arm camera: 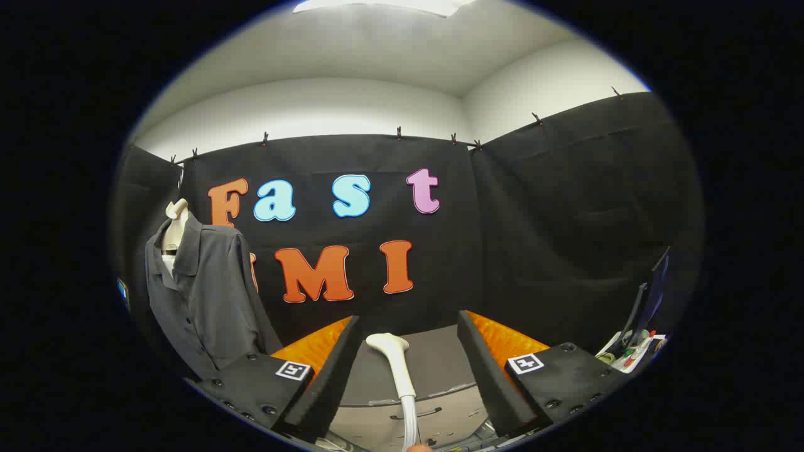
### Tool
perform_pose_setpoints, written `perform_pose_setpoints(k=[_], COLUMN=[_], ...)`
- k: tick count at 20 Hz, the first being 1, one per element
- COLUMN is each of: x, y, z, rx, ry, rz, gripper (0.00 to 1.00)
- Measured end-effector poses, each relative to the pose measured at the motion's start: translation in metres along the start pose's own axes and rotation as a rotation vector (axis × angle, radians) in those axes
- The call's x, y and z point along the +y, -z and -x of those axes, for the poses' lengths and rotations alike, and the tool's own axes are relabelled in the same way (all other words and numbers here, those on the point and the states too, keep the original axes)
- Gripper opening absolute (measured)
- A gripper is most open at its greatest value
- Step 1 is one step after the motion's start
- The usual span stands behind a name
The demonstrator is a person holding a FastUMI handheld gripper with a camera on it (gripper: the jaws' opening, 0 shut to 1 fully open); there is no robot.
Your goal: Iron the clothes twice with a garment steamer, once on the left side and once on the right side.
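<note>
Standing wide apart, the 2 fingers of the gripper hold nothing. The steamer head rises between them, untouched, its hose dropping toward a grey cabinet below. Step in hand, as judged: grasp the steamer. Centre the handle between both fingers, advance until it sits deep, then close firmly so the head cannot twist. The dark shirt hangs on a mannequin well off to the left, beyond the fingers; neither of the 2 passes appears begun.
</note>
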State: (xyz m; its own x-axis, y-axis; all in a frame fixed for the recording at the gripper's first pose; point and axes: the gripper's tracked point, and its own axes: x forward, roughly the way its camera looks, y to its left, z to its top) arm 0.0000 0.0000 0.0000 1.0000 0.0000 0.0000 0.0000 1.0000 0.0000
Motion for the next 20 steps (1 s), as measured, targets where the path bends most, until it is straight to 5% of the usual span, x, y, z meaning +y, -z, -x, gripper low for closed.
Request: perform_pose_setpoints(k=[20], x=[-0.009], y=[0.003], z=[-0.022], rx=[0.028], ry=[-0.023], rz=[0.002], gripper=[0.98])
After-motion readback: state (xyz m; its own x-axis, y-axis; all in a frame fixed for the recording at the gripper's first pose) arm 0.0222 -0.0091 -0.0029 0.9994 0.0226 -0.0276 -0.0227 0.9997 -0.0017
